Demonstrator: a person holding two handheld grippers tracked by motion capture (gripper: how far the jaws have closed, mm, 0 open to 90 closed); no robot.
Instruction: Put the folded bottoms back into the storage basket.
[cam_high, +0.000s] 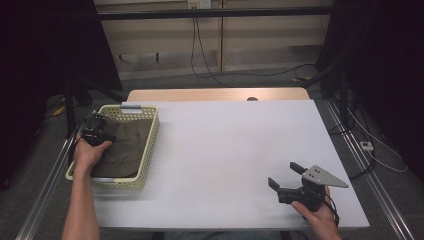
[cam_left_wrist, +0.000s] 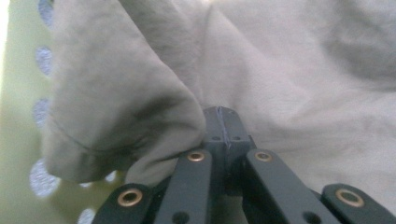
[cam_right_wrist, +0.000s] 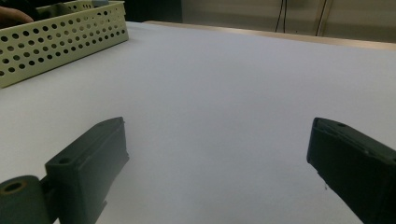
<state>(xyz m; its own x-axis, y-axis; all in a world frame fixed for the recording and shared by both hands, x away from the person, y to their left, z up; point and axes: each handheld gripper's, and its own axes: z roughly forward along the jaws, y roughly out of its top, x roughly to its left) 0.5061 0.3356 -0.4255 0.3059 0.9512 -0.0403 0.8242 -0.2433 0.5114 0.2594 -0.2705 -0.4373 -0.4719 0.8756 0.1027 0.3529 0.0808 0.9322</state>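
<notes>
An olive-green cloth (cam_high: 127, 145) lies bunched in a pale yellow perforated basket (cam_high: 151, 142) at the table's left edge. My left gripper (cam_high: 95, 129) reaches down into the basket from its left side. In the left gripper view the jaws meet tightly at the left gripper's tip (cam_left_wrist: 222, 116), with a fold of the cloth (cam_left_wrist: 140, 93) gathered there and the basket wall (cam_left_wrist: 18, 121) behind. My right gripper (cam_high: 285, 176) hovers low over the white table (cam_high: 225, 140) near its front right, jaws wide apart. Nothing lies between the right gripper's (cam_right_wrist: 217, 140) jaws.
The basket (cam_right_wrist: 60, 37) shows at the far left of the right gripper view, across bare white tabletop (cam_right_wrist: 224, 79). A wooden strip (cam_high: 215, 94) borders the table's far edge. Cables and dark stands surround the table on the floor.
</notes>
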